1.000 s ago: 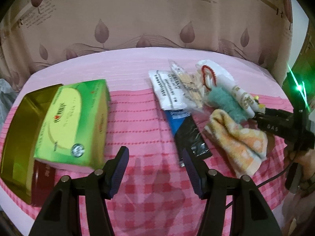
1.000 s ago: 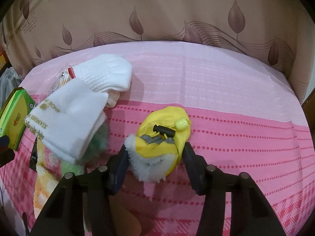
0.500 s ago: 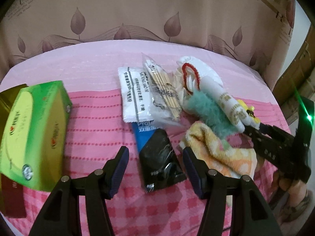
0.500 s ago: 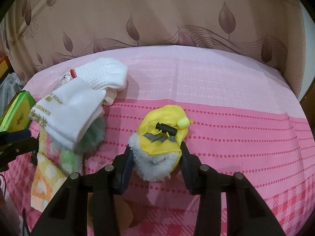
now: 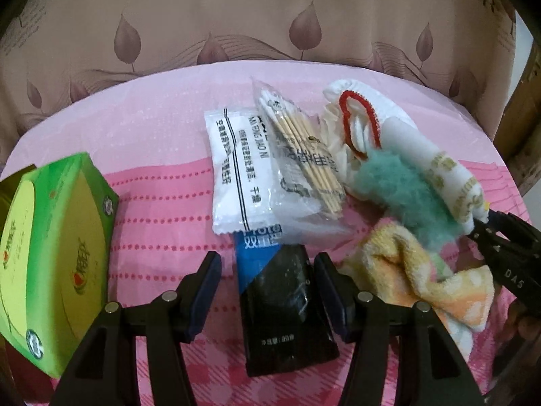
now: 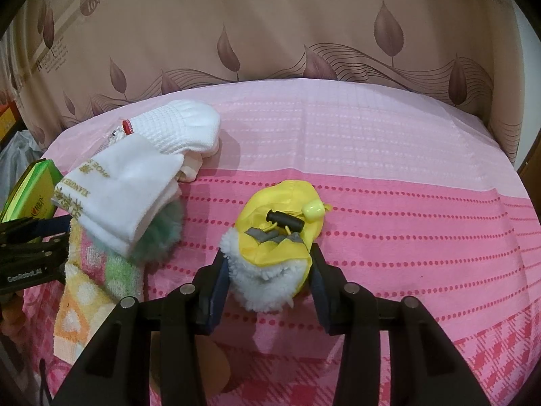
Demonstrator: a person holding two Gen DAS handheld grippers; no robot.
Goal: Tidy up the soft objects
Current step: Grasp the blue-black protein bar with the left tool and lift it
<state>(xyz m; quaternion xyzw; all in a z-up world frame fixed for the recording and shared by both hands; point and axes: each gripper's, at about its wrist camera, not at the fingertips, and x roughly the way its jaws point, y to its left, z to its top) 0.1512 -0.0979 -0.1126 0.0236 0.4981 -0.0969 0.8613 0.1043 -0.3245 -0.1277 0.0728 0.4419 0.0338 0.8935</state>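
A: What moved?

B: The left claw (image 5: 267, 287) slid over from the green box (image 5: 50, 267). Before, only pink cloth lay between its fingers. Now a black and blue packet (image 5: 284, 304) lies there. The claw is wide and its pads do not touch the packet.

A: And the right claw (image 6: 267, 280)?

B: It has just been closing. Its pads press both sides of a yellow slipper (image 6: 274, 237) with white fluff at the opening, so it holds the slipper. The slipper sits on the pink cloth (image 6: 389, 203), apart from the other soft things.

A: Can you read any words?

B: The right claw, seen from the left camera, says "DAS". The left claw (image 6: 30, 253), seen from the right camera, says "GenRobot.AI". The white sock (image 6: 121, 196) has gold letters, "XIANGHE" and "SHOES", I think. The white packet (image 5: 236, 172) has small black print that I cannot read. The curtain (image 6: 270, 34) says "love". The box has a red mark and writing, too blurry to read.

A: What is hard to see?

B: The box is cut off at the left edge. The blue end of the packet hides under the white packet. A green fluffy thing (image 5: 399, 189) is half under the sock. The yellow and orange towel (image 5: 416, 270) is bunched up.

A: Is anything inside something?

B: A clear bag (image 5: 297, 159) holds thin wooden sticks. I cannot tell what is in the box.
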